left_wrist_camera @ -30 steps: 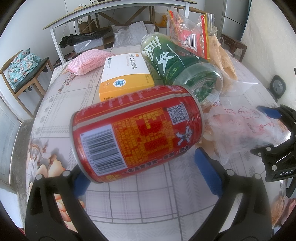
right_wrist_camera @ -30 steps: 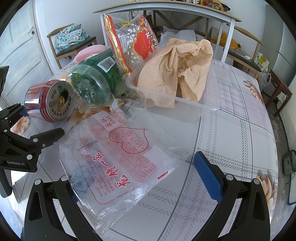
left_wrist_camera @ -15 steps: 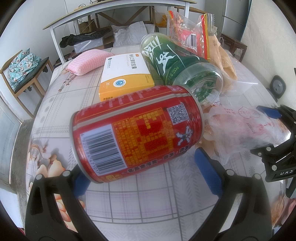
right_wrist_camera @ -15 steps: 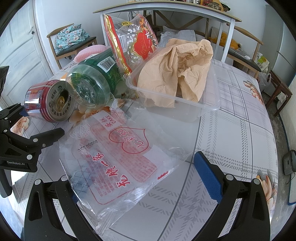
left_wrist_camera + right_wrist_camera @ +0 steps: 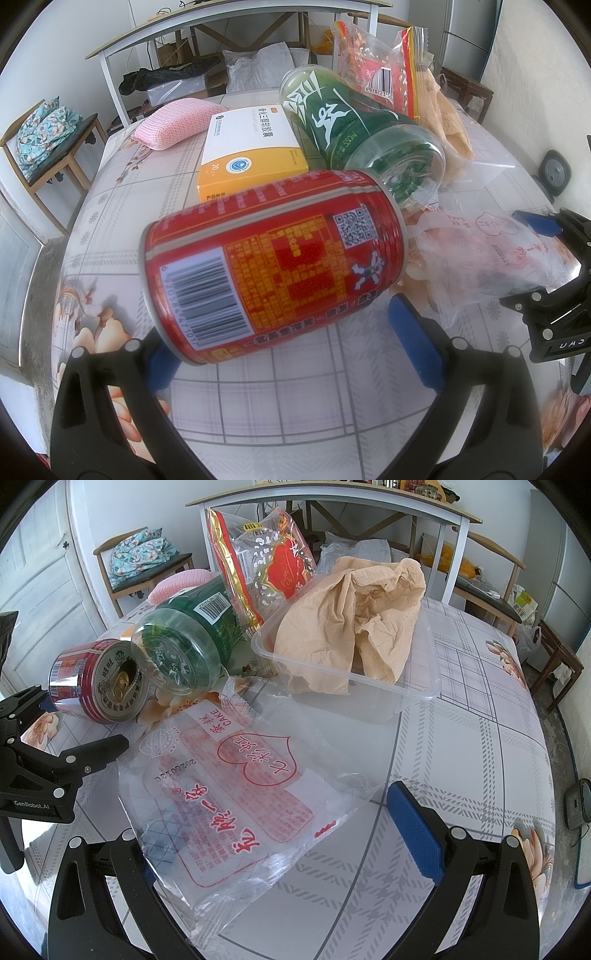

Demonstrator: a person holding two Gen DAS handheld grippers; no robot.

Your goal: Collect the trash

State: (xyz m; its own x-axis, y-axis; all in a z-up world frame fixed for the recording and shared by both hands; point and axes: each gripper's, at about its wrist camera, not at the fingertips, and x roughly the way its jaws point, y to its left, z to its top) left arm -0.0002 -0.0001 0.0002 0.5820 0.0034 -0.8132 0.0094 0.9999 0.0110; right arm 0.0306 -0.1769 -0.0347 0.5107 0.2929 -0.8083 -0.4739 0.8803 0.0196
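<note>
1. Left gripper (image 5: 284, 343) is spread wide with nothing held; the red can (image 5: 273, 266) lies on its side between the fingers at 12 o'clock, blue pads apart from it or barely near, no squeeze visible.
2. Right gripper (image 5: 280, 834) is also wide apart and empty; the clear cake wrapper (image 5: 236, 805) lies flat across the gap, left finger under or behind its edge, contact can't be told.
3. Tabletop (image 5: 480, 738): nothing looks collected yet, and no bin or bag shows in either view.
4. Farther, at 11 o'clock from the right gripper: green bottle (image 5: 188, 642) on its side, touching the can.
5. At 12 to 1 o'clock: clear plastic tub (image 5: 417, 686) with crumpled brown paper (image 5: 351, 620) in it.
6. Behind them: red snack bag (image 5: 266, 561), orange-white box (image 5: 251, 147), pink sponge (image 5: 177, 122).
7. Judgement: task is at the start; every piece is still left to pick up.
</note>
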